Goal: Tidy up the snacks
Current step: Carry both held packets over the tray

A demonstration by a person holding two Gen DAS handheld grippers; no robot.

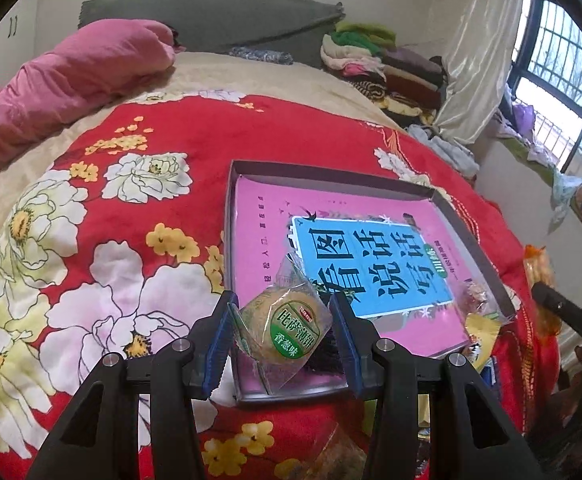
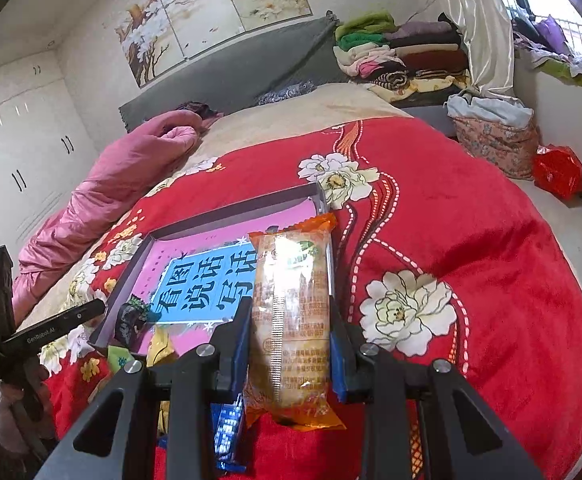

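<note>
My left gripper (image 1: pixel 285 312) is shut on a round cracker packet with a green label (image 1: pixel 287 326), pinched between its blue pads. The packet hangs over the near left corner of a shallow grey box (image 1: pixel 230 216) that holds a pink and blue book (image 1: pixel 371 264). A small wrapped candy (image 1: pixel 475 294) lies at the box's right side. My right gripper (image 2: pixel 291 308) is shut on a long orange cracker packet (image 2: pixel 291 280), held upright beside the right edge of the box (image 2: pixel 211 216). Blue (image 2: pixel 227 428), yellow (image 2: pixel 161 346) and green (image 2: pixel 119 358) packets lie on the bedspread below it.
Everything rests on a bed with a red flowered blanket (image 2: pixel 471 240). A pink quilt (image 1: pixel 71 76) is bunched at the far left. Folded clothes (image 2: pixel 403 52) are stacked by the headboard. A red bag (image 2: pixel 558 176) lies on the floor beyond the bed's right edge.
</note>
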